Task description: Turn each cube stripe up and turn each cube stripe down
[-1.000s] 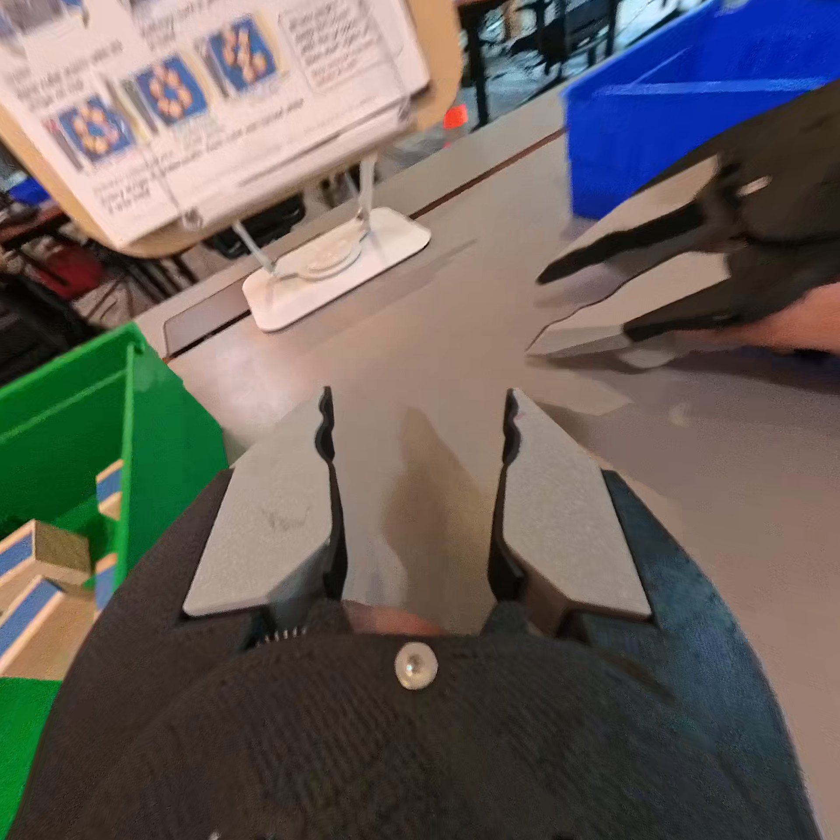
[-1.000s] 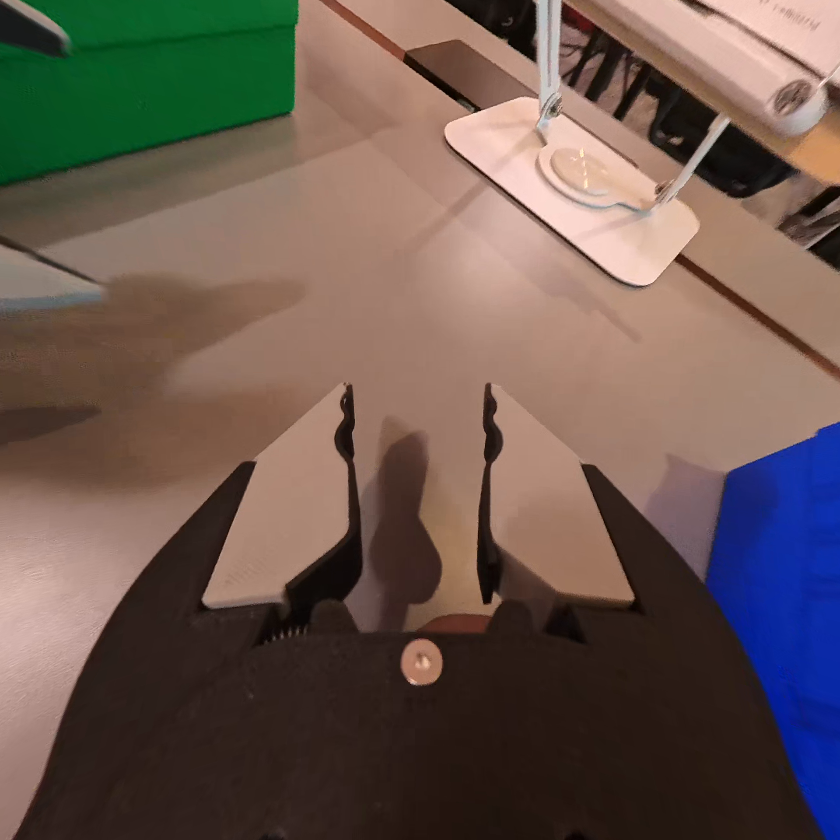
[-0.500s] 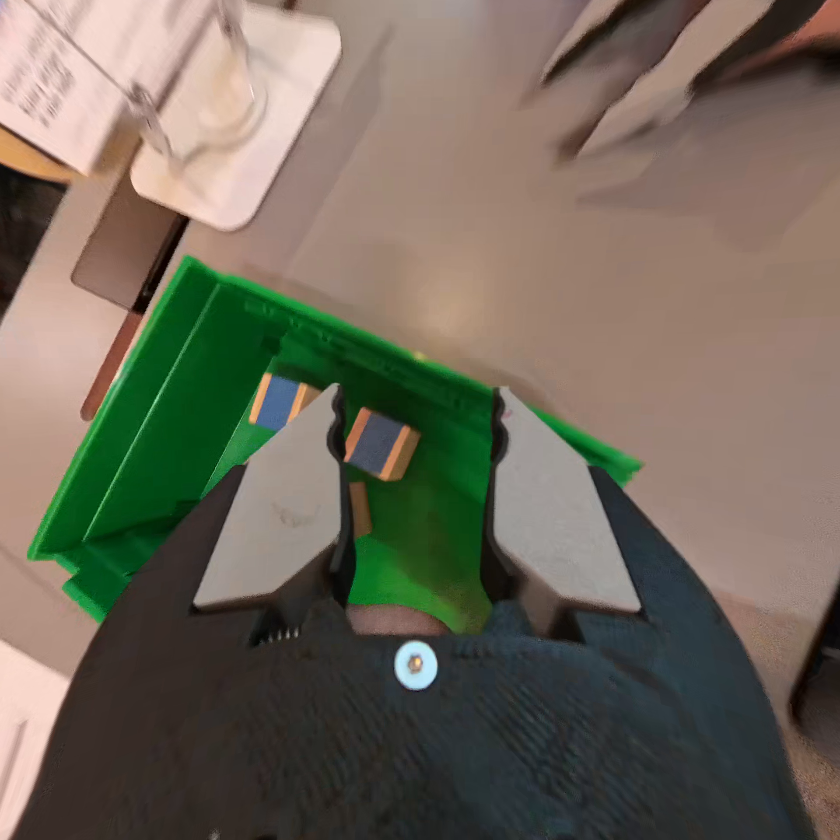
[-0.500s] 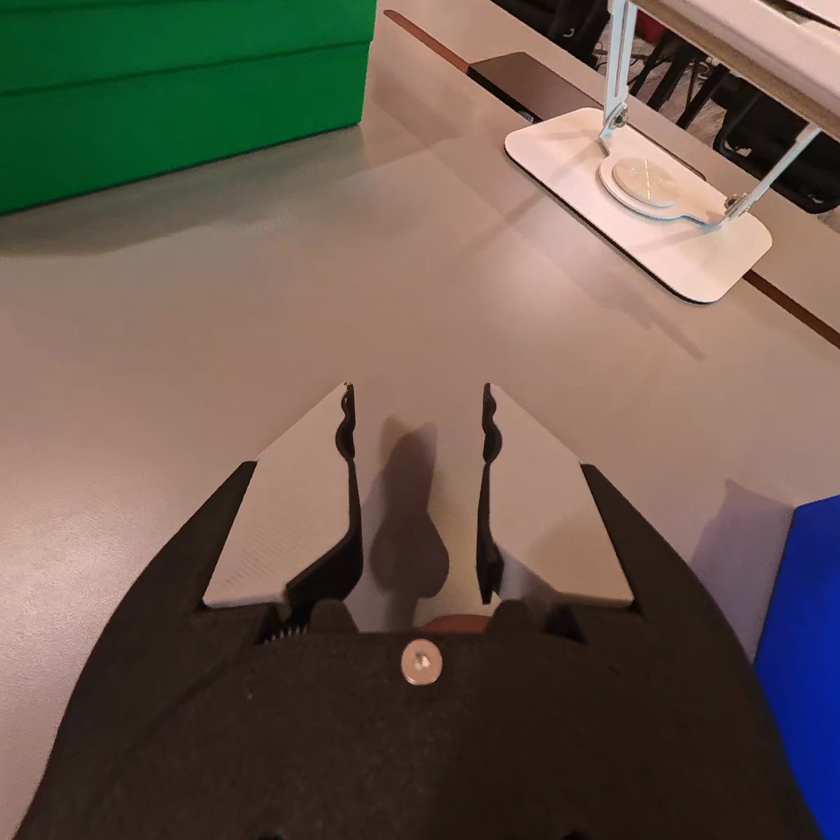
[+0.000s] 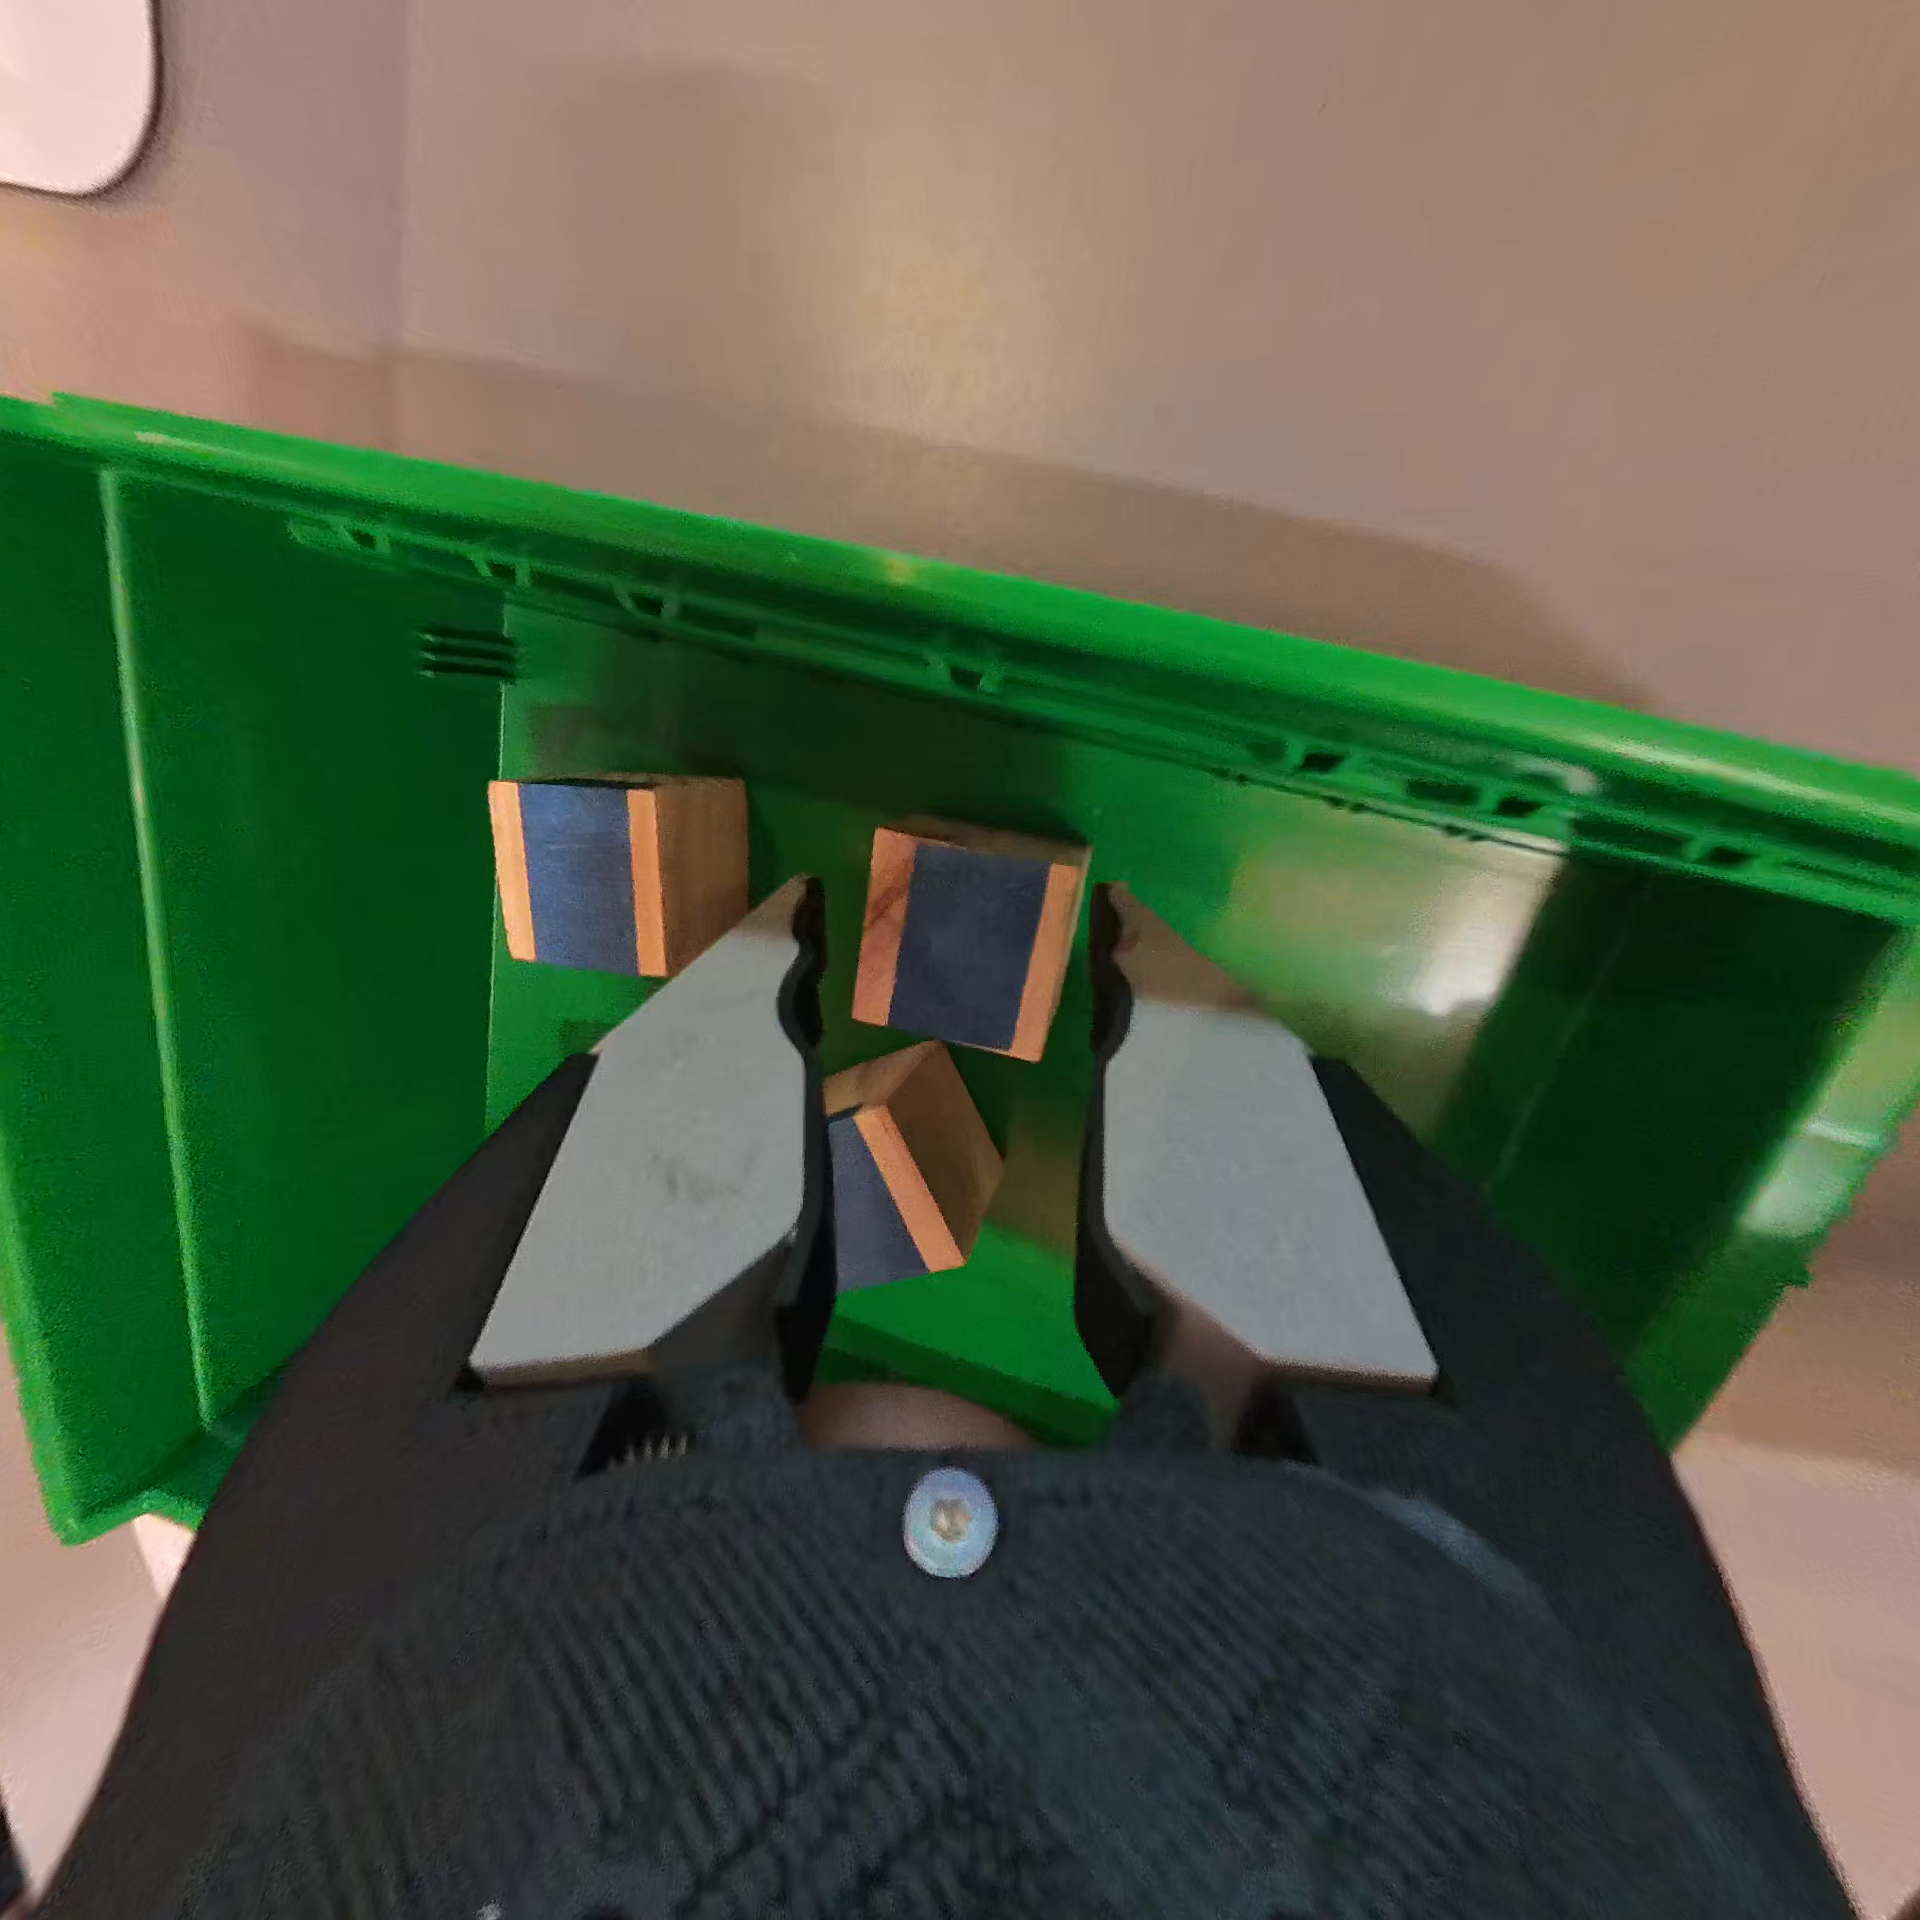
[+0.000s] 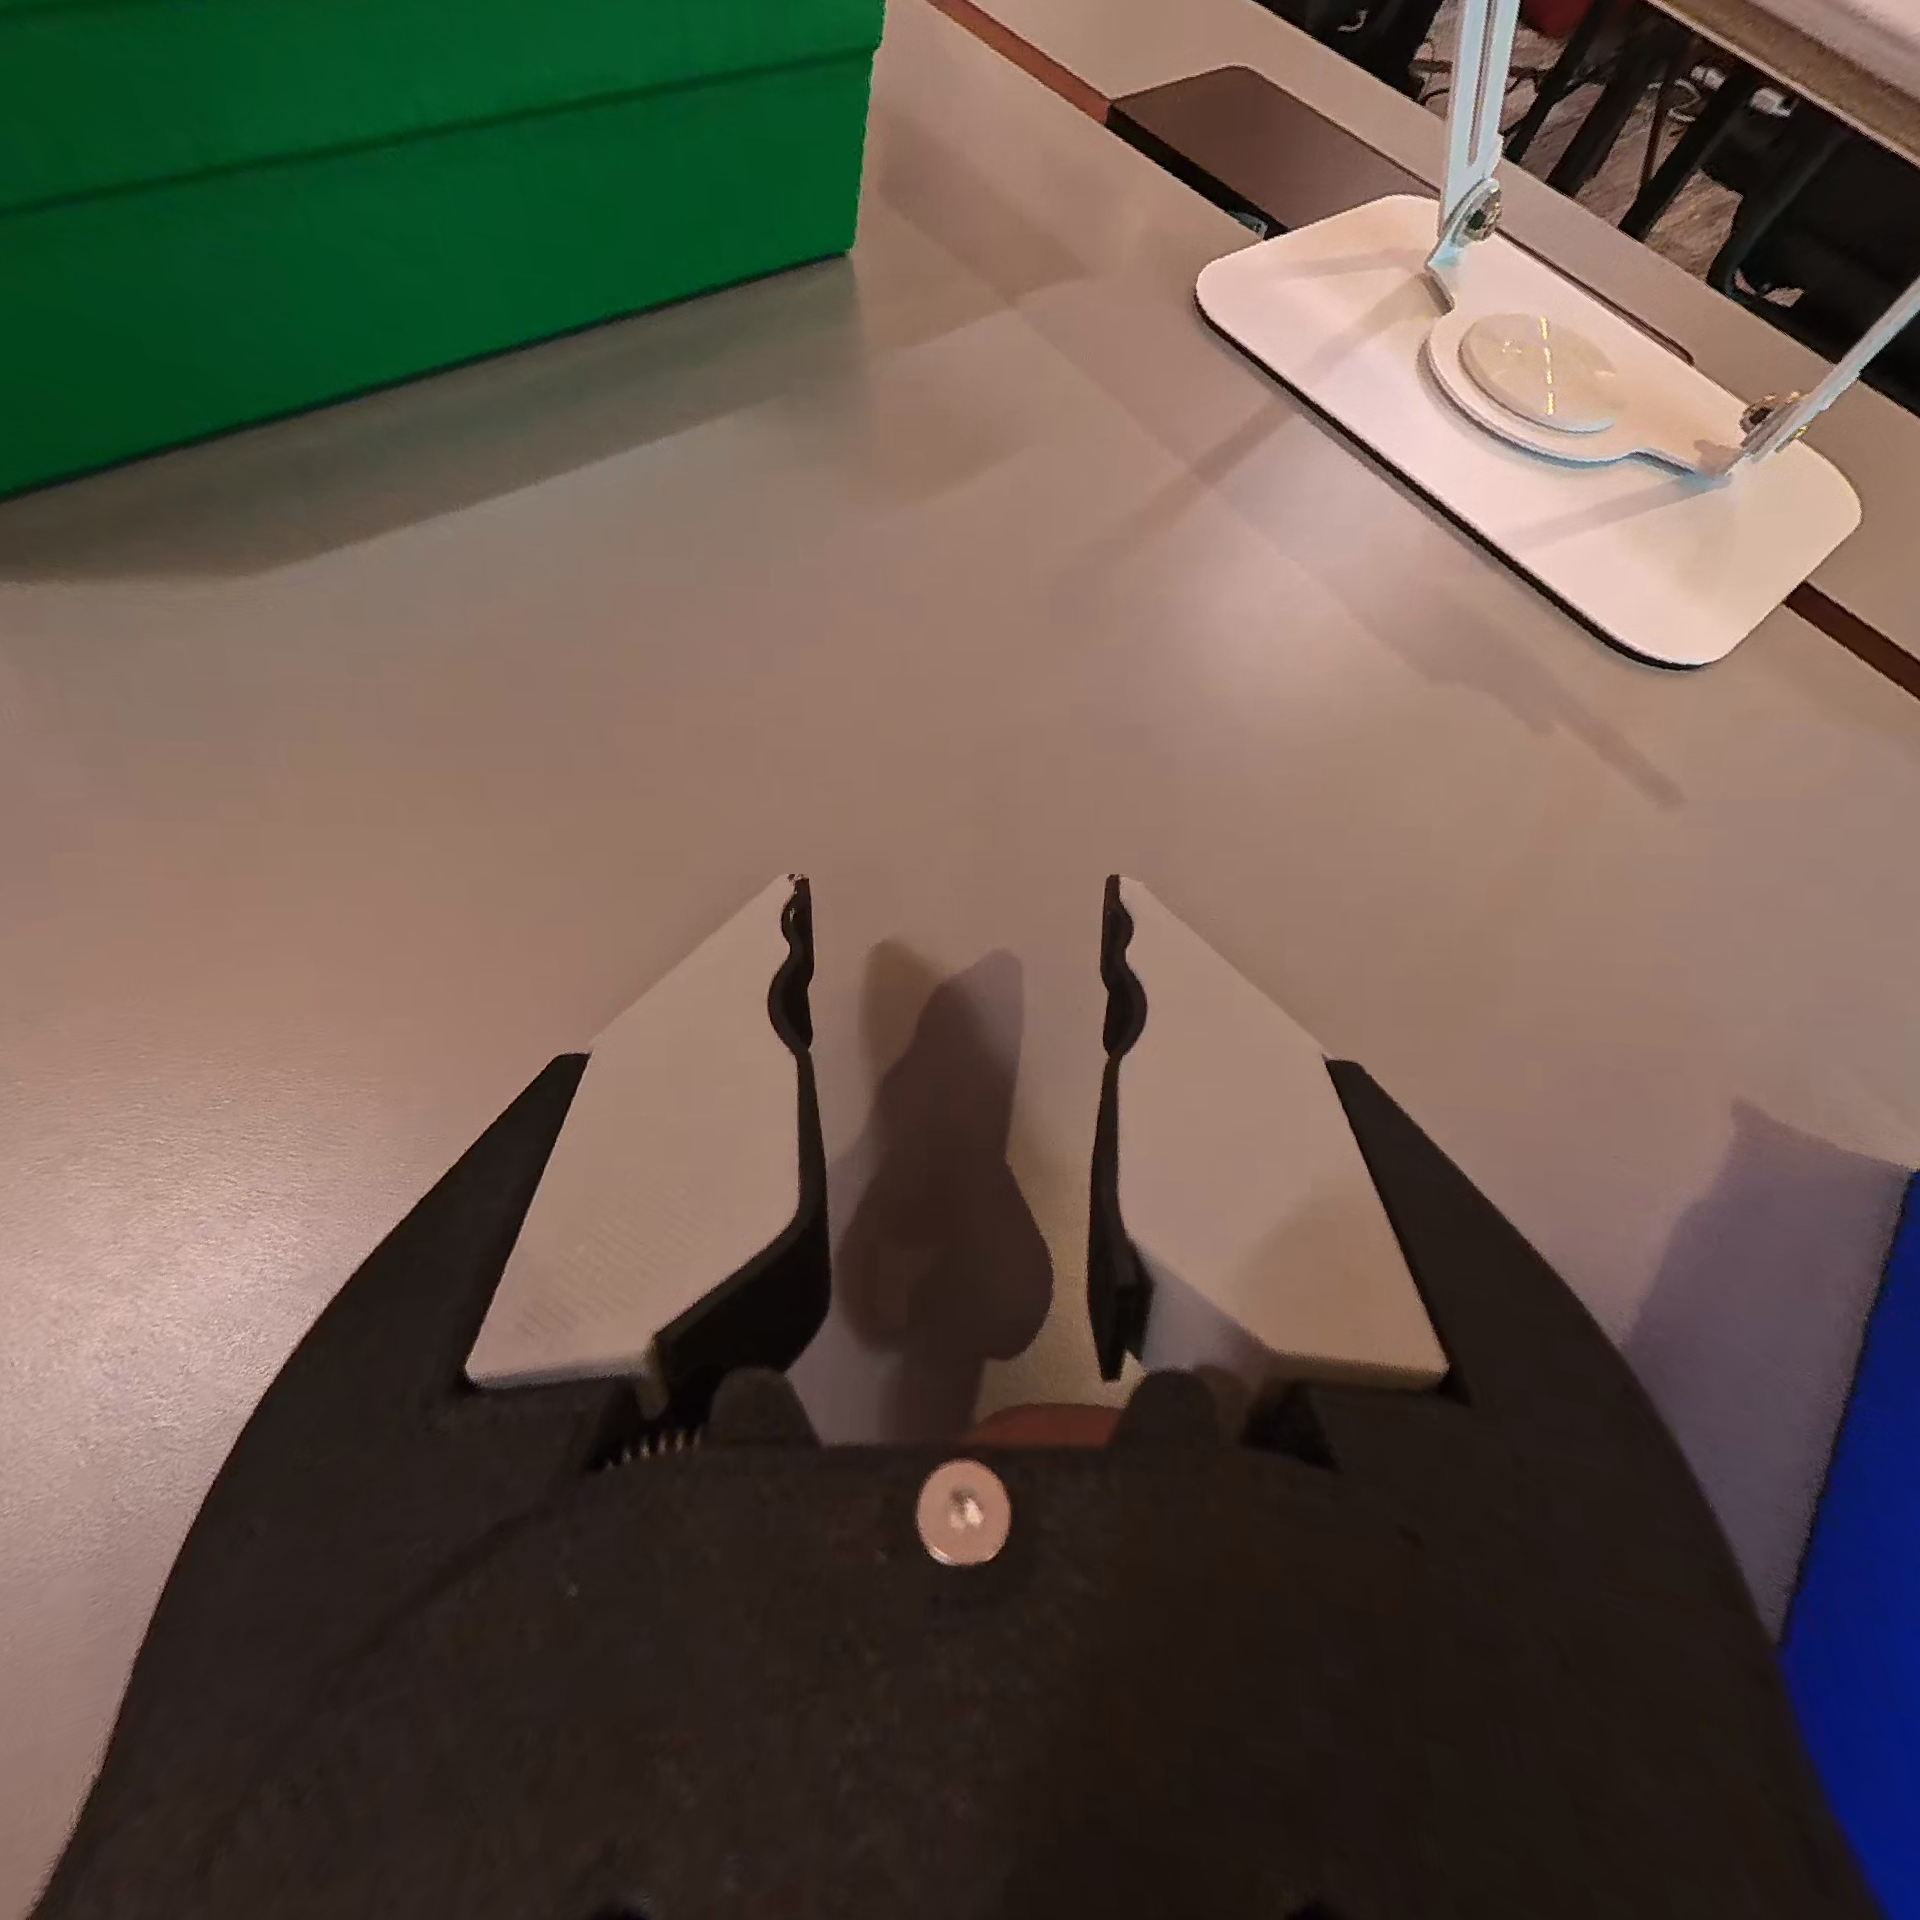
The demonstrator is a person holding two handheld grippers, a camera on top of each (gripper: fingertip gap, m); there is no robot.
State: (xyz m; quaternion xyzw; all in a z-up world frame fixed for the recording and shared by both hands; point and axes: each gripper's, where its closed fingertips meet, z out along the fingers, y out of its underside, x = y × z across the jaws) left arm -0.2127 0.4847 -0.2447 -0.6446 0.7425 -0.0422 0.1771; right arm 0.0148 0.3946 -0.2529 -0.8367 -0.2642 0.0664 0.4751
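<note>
Showing blue stripes, three wooden cubes (image 5: 971, 940)

grey table (image 6: 935, 675) — green bin (image 6: 416, 208), white stand base (image 6: 1538, 447), blue bin (image 6: 1860, 1455).

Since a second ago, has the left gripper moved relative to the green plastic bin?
Yes. The left gripper swung left from the bare table to hang over the green plastic bin, jaws open around a blue-striped wooden cube.

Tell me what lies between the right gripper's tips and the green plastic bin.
Nothing: in the right wrist view, only bare grey tabletop stretches from the open right gripper to the green plastic bin.
</note>
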